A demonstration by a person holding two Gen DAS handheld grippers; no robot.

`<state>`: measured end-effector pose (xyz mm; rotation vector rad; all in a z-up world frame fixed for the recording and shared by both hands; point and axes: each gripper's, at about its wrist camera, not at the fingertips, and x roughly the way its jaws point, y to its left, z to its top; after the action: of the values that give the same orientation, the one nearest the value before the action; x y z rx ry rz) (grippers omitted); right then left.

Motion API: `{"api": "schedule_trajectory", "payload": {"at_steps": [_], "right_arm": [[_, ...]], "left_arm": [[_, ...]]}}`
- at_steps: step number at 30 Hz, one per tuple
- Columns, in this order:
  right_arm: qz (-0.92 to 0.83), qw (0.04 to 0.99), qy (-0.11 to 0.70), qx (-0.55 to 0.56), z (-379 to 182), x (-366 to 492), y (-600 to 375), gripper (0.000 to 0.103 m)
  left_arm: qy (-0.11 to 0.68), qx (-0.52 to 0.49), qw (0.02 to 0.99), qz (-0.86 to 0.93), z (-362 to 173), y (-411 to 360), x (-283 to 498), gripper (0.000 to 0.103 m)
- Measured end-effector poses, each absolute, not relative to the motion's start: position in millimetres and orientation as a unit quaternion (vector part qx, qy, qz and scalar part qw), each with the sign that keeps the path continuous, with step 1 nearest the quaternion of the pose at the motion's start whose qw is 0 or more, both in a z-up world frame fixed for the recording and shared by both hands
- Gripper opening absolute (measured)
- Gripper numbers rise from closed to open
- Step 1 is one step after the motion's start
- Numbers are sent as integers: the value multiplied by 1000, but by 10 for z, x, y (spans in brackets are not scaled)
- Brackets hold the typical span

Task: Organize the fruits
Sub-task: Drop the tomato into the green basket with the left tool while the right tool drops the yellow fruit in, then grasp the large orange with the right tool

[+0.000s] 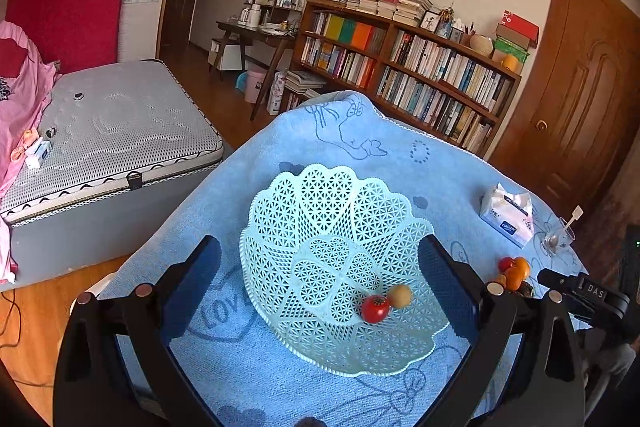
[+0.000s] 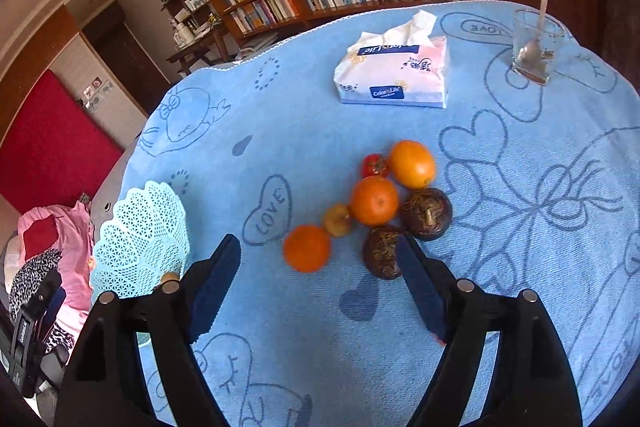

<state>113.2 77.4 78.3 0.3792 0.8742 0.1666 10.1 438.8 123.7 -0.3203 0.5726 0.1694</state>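
Right gripper [image 2: 316, 291] fingers spread, empty, above fruit cluster [image 2: 376, 203] at 12 o'clock on worktop [image 2: 520, 227]. Left gripper [image 1: 320, 291] fingers spread around basket [image 1: 336, 227]. Risk: nudged round fruit rolls away.

A pale mint lattice plastic basket [image 1: 340, 267] sits between the open left tongs [image 1: 320, 267], holding a red tomato [image 1: 375, 308] touching a small tan fruit [image 1: 399, 296]. Ahead of the open right tongs [image 2: 318, 259] cluster three oranges [image 2: 374, 200], a small yellowish fruit [image 2: 338, 219], a second red tomato [image 2: 375, 166] and two dark brown rough fruits [image 2: 426, 213].
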Motion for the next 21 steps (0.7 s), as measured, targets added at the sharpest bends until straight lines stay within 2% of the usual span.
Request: {"api": "schedule_trajectory", "payload": {"at_steps": [8, 16, 17, 21], "right_arm": [[45, 861, 443, 246, 615, 1514, 362, 79], [39, 858, 460, 224, 460, 1812, 357, 79], [38, 860, 460, 215, 446, 1843, 367, 77], [44, 859, 469, 199, 378, 1961, 389, 57]], "left_arm": [[289, -146, 943, 73, 1204, 4290, 140, 100], [298, -134, 943, 63, 1157, 4189, 178, 100], [300, -132, 943, 62, 1146, 4175, 185, 100], [310, -124, 941, 56, 1091, 4111, 219, 100]]}}
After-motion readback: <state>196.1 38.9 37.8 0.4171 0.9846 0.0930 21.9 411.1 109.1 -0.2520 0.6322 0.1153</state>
